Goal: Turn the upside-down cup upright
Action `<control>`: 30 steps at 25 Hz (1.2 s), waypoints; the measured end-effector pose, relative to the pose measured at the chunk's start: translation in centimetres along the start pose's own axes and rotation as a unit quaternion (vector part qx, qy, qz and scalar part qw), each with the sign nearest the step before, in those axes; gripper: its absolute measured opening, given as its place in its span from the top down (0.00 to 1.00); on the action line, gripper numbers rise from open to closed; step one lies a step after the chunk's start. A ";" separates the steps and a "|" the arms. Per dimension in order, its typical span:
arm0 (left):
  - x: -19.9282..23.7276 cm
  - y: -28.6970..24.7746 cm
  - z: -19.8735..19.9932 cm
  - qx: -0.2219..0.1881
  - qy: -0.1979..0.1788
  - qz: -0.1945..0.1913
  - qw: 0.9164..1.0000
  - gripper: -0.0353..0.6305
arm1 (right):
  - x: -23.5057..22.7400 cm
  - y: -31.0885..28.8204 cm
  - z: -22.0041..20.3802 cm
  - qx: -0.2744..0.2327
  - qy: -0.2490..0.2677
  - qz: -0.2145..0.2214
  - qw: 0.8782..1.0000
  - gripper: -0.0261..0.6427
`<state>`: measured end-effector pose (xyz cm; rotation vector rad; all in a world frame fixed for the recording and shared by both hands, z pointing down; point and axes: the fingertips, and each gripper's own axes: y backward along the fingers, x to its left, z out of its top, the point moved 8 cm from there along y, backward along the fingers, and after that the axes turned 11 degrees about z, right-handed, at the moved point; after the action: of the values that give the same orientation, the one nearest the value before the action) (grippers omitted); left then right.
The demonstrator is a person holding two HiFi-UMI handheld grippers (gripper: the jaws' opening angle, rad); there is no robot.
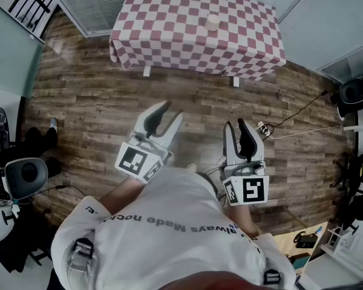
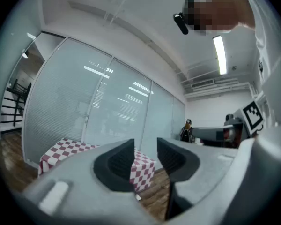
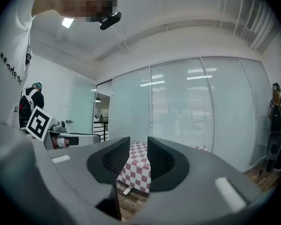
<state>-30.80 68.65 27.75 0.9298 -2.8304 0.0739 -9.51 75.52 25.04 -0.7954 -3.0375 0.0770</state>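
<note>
**Two empty claws held level, the cup far ahead on a checked table**

Seen from above, a person in a white shirt (image 1: 169,222) holds a claw in each hand at waist height over a wood-plank floor (image 1: 91,95). Both claws point level towards a table.

The left claw (image 1: 171,110) has its jaws drawn nearly together. Its own camera shows only a slim gap between the dark ribbed pads (image 2: 119,161), and nothing is held in it. The right claw (image 1: 235,124) looks much the same: its jaws are almost closed with a narrow slit between them, and it grips nothing.

Well ahead of both claws, across a stretch of floor, stands the table (image 1: 169,23), draped in a red-and-white checked cloth. A small pale cup (image 1: 212,22) sits on it towards the far edge, roughly between the lines of the two claws and well apart from either. It is too small to tell which way up it stands.

In each gripper view a corner of the table shows through the gap between the jaws.
</note>
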 end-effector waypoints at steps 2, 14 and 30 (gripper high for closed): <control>0.7 0.5 0.1 0.000 0.000 0.003 1.000 0.72 | 0.7 -0.4 -0.2 0.001 -0.010 0.001 1.000 0.79; 7.2 2.2 -0.4 0.018 0.003 0.005 1.000 0.72 | 4.5 -4.8 -1.1 0.008 -0.010 -0.015 1.000 0.78; 6.6 -12.9 -1.3 0.025 0.003 0.000 1.000 0.72 | -9.6 -10.0 -1.8 0.006 -0.014 -0.031 0.999 0.78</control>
<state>-28.22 54.56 30.14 0.9383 -2.8347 0.1472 -6.03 62.25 27.39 -0.7054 -3.0827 0.1079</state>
